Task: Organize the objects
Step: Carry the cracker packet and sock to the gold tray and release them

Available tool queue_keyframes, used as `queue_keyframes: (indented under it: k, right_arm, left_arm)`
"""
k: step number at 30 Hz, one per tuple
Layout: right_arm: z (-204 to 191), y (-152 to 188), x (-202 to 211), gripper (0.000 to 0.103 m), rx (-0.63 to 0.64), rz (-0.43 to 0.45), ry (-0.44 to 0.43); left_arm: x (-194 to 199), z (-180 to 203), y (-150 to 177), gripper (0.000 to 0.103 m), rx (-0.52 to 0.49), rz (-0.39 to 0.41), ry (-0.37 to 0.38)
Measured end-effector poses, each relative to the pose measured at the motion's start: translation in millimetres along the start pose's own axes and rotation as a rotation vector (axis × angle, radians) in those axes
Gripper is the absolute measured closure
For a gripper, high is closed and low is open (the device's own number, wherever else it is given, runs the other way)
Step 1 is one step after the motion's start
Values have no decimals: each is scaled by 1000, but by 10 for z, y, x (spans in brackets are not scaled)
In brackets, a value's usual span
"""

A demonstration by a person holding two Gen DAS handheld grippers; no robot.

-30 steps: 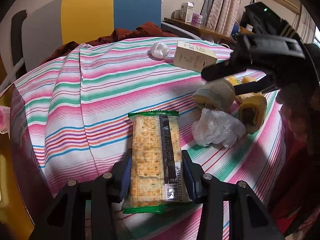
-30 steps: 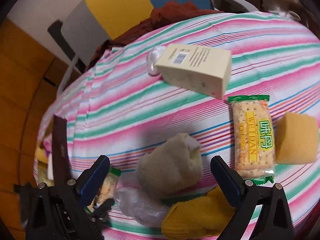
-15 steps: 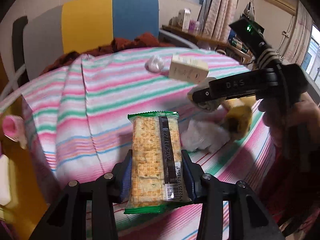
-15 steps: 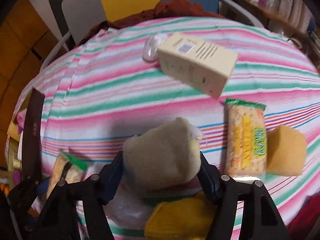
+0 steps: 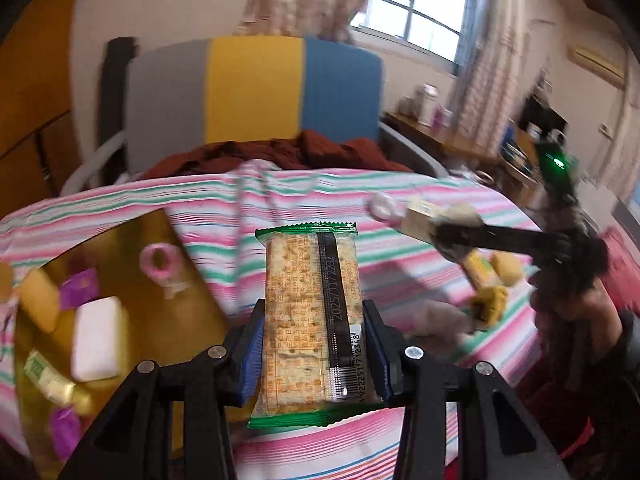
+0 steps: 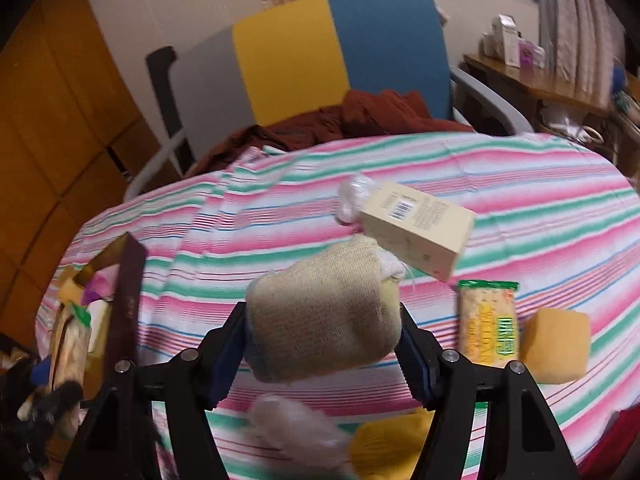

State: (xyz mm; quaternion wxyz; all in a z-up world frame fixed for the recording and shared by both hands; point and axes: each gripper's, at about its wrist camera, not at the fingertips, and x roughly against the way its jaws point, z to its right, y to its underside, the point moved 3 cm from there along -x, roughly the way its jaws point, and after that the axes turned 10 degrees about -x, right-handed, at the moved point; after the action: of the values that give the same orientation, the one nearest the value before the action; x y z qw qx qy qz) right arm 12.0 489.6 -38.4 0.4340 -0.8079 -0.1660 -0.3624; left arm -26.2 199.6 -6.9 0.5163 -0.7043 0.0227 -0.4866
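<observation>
A home room: striped tablecloth, curtained window, wooden cupboards, cluttered desk.

The clear bag under the right gripper was smeared by blur. The yellow box ran off the frame, its small packets too blurred to read.

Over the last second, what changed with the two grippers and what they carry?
The right gripper, open around the beige rolled sock a second ago, closed on it and lifted it off the striped cloth. The left gripper swung left with its cracker packet, bringing the gold tray into view. The cream box, second cracker packet and sponge stayed put.
</observation>
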Motion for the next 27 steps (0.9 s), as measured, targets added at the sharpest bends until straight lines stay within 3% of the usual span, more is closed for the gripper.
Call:
queue_keyframes:
  k: [5, 13, 18, 22, 24, 27]
  right_arm:
    - [-506, 161, 9, 34, 32, -32, -111]
    - [-1779, 562, -5, 34, 235, -117, -297]
    - [-2354, 891, -107, 34, 337, -188, -359]
    - [-2641, 1165, -287, 29, 363, -272, -388]
    - [-2737, 1275, -376, 19, 369, -308, -406]
    - [-2843, 1412, -445, 17, 394, -337, -411]
  left_arm:
    - [164, -551, 102, 58, 106, 6, -105]
    - [253, -1515, 295, 58, 276, -13, -285]
    - [224, -1944, 403, 55, 341, -40, -343]
    - [218, -2134, 507, 40, 386, -56, -389]
    - [264, -2176, 564, 39, 404, -55, -404]
    - [357, -2168, 637, 39, 419, -50, -418]
